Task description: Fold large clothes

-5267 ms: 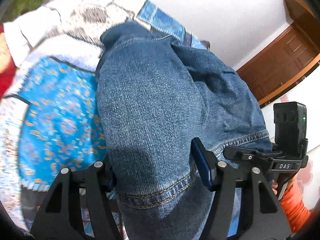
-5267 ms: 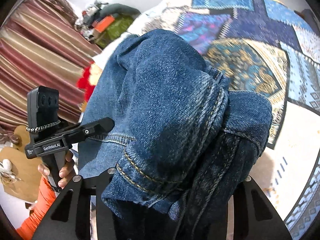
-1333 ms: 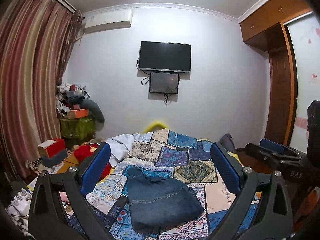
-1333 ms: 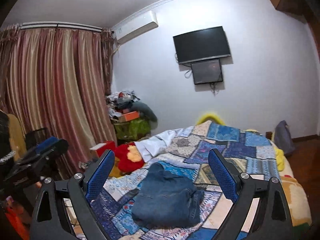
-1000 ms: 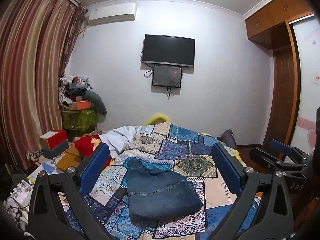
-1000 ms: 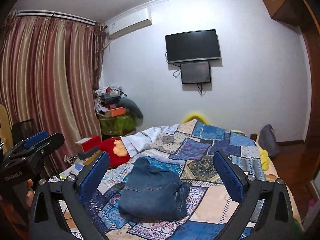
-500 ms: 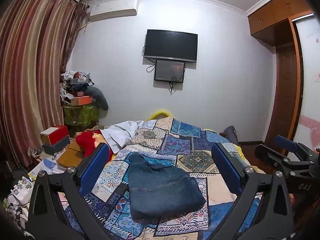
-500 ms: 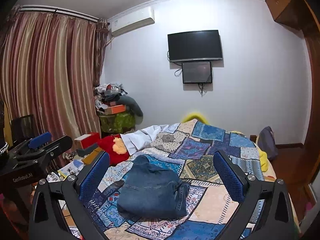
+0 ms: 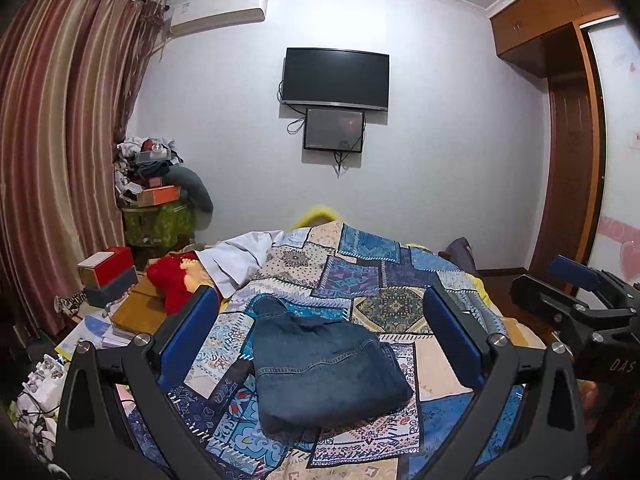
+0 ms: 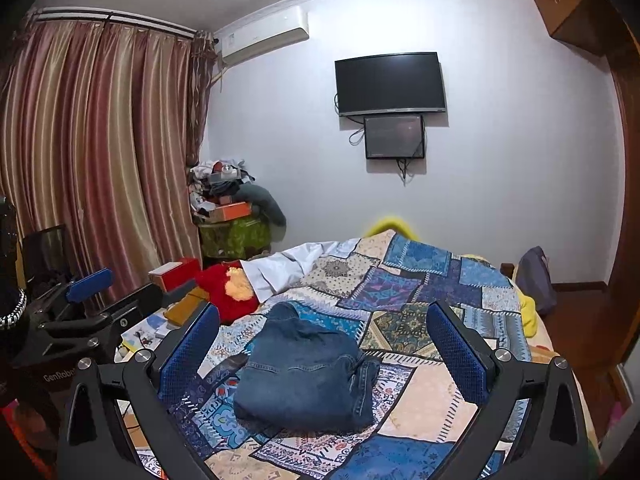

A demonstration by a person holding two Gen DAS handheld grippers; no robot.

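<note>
Both hand-held grippers are raised level above the near edge of the bed, pointing across it toward the far wall, and neither touches anything. Left hand-held gripper [image 9: 320,340] has its blue-padded fingers [image 9: 188,336] spread wide, nothing between them; the right hand-held gripper [image 10: 322,344] is likewise released, its textured blue pads [image 10: 456,356] far apart. In the left wrist view the right one shows at the right edge, and in the right wrist view the left one shows at the left edge, so the two sit side by side, well apart.

Framed between each pair of fingers lies the folded jeans [image 9: 320,364], a compact denim bundle resting on the patchwork quilt [image 9: 372,272] toward the near edge of the bed, slightly left of its middle. A white sheet [image 10: 288,264] shows at the bed's far left corner, beside a red plush toy [image 10: 228,284]. On the far wall hang a television [image 10: 390,84] and a smaller screen [image 10: 394,137] beneath it.
</note>
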